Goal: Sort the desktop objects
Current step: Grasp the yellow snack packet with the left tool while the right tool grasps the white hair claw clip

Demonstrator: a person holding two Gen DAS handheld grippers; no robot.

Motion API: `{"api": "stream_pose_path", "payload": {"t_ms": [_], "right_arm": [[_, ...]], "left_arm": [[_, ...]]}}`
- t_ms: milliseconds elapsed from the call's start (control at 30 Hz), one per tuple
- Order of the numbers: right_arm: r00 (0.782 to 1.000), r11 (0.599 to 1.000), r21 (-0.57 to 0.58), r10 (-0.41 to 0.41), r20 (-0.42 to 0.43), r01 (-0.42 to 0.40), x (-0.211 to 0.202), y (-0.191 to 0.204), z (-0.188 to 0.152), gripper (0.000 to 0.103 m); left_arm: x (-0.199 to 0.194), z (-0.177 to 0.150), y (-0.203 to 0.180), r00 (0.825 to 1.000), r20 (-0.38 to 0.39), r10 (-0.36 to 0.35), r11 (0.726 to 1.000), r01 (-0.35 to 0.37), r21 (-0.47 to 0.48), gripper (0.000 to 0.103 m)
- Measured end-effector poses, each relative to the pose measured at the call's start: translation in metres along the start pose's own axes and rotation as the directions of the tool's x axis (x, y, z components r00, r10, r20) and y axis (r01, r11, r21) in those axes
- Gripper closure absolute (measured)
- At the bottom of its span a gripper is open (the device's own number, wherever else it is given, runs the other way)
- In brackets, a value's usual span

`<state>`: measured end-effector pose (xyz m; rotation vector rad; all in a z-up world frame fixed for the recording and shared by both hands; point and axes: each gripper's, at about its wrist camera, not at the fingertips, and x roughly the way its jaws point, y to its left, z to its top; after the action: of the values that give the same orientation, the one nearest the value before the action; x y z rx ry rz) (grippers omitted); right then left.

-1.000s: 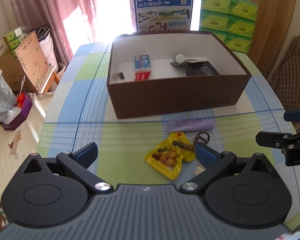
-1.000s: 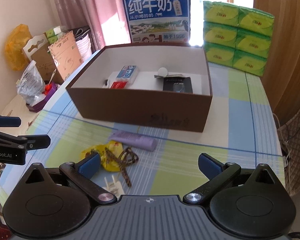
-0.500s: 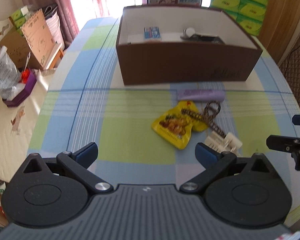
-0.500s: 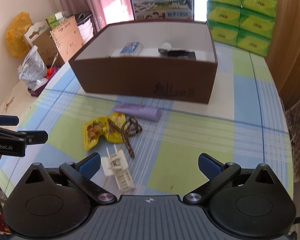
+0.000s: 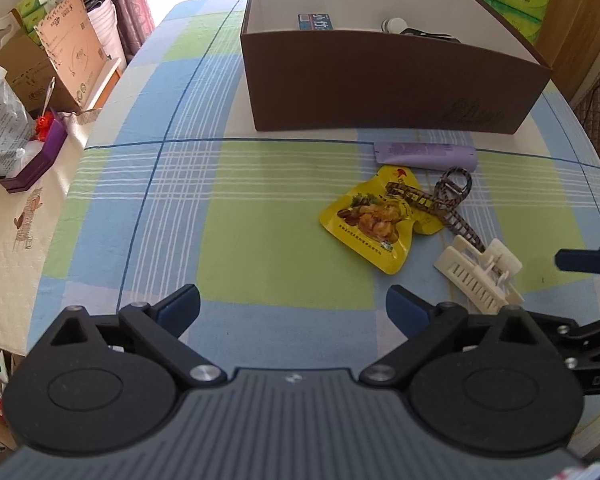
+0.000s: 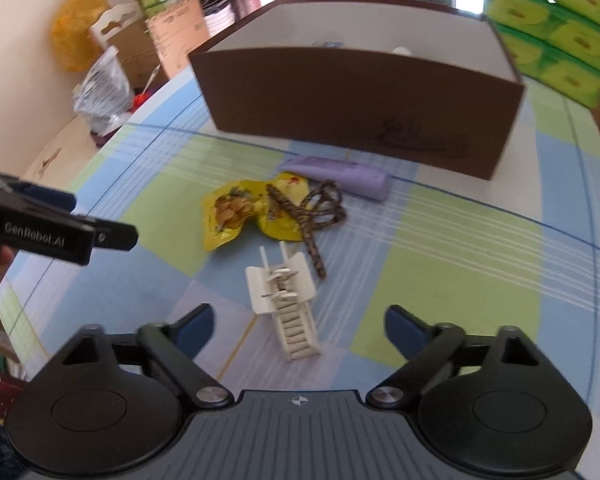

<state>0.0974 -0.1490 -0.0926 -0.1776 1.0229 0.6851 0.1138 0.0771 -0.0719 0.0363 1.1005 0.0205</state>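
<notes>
Four things are lying loose on the surface (image 5: 260, 248) in front of the box (image 5: 380, 92): tube (image 5: 424, 155), snack bag (image 5: 374, 222), leopard clip (image 5: 440, 204), white clip (image 6: 286, 300). I'm keeping both the left hand-held gripper (image 5: 293, 306) and right hand-held gripper (image 6: 299, 322) spread, empty. White clip's sitting just ahead of the right one; prob. light, stiff plastic, springy, so I'm judging the body is the best hold. Bag looks slippery. Legible: "GenRobot.AI" on the left unit.

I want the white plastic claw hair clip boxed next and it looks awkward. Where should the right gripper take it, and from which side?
Grip the white plastic claw hair clip across its wide hinge end, coming straight down with the right gripper. It lies flat, clear of the leopard-print clip, and its toothed end tapers narrow, likely a poorer hold.
</notes>
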Motion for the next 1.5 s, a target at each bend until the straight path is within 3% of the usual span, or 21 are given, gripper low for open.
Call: {"api": "stream_pose_path", "payload": {"t_ms": [133,400,467,533,567,733,833,933,1100,1167,1333,1500], "right_arm": [[1.000,1.000,-0.015,0.015,-0.008,-0.015,0.012,0.003,0.001,0.029],[1.000,0.997,-0.078,0.011,-0.006,-0.011,0.034,0.010,0.004,0.036],[1.000,0.996,-0.089,0.012,-0.012,-0.013,0.037,0.010,0.003,0.044],[1.000,0.995,-0.099,0.010,-0.023,-0.012,0.038,0.009,0.001,0.068],[1.000,0.995,-0.097,0.009,-0.029,-0.012,0.038,0.007,0.000,0.072],[0.999,0.999,-0.054,-0.007,-0.037,0.005,0.023,-0.008,-0.011,0.074],[0.998,0.999,0.023,-0.042,-0.047,0.043,0.009,-0.027,-0.021,0.086],[0.995,0.990,0.107,-0.091,-0.048,0.096,-0.003,-0.047,-0.032,0.086],[0.989,0.973,0.179,-0.140,-0.041,0.145,-0.020,-0.065,-0.047,0.086],[0.988,0.966,0.207,-0.150,-0.036,0.154,-0.023,-0.068,-0.049,0.086],[0.988,0.955,0.255,-0.149,-0.027,0.151,-0.027,-0.074,-0.052,0.086],[0.988,0.954,0.260,-0.149,-0.027,0.151,-0.026,-0.074,-0.052,0.086]], "left_arm": [[0.009,0.005,0.004,1.000,-0.005,-0.015,1.000,0.015,0.004,0.008],[0.026,0.014,0.002,0.998,-0.021,-0.063,0.997,0.064,0.051,0.009],[0.030,0.015,-0.001,0.997,-0.026,-0.077,0.994,0.079,0.076,0.009],[0.034,0.017,-0.005,0.996,-0.031,-0.089,0.989,0.092,0.114,0.009],[0.036,0.018,-0.007,0.995,-0.034,-0.093,0.986,0.097,0.137,0.009],[0.047,0.024,-0.022,0.992,-0.048,-0.118,0.963,0.126,0.239,0.009],[0.055,0.024,-0.037,0.992,-0.046,-0.121,0.937,0.129,0.323,0.010],[0.064,0.023,-0.055,0.993,-0.034,-0.109,0.907,0.114,0.405,0.013],[0.077,0.014,-0.081,0.998,0.058,-0.021,0.836,-0.014,0.549,0.024],[0.077,0.011,-0.087,0.993,0.113,-0.016,0.803,-0.054,0.593,0.033],[0.083,0.019,-0.091,0.990,0.129,-0.048,0.743,-0.051,0.668,0.063],[0.093,0.027,-0.087,0.989,0.123,-0.078,0.706,-0.033,0.708,0.075]]}}
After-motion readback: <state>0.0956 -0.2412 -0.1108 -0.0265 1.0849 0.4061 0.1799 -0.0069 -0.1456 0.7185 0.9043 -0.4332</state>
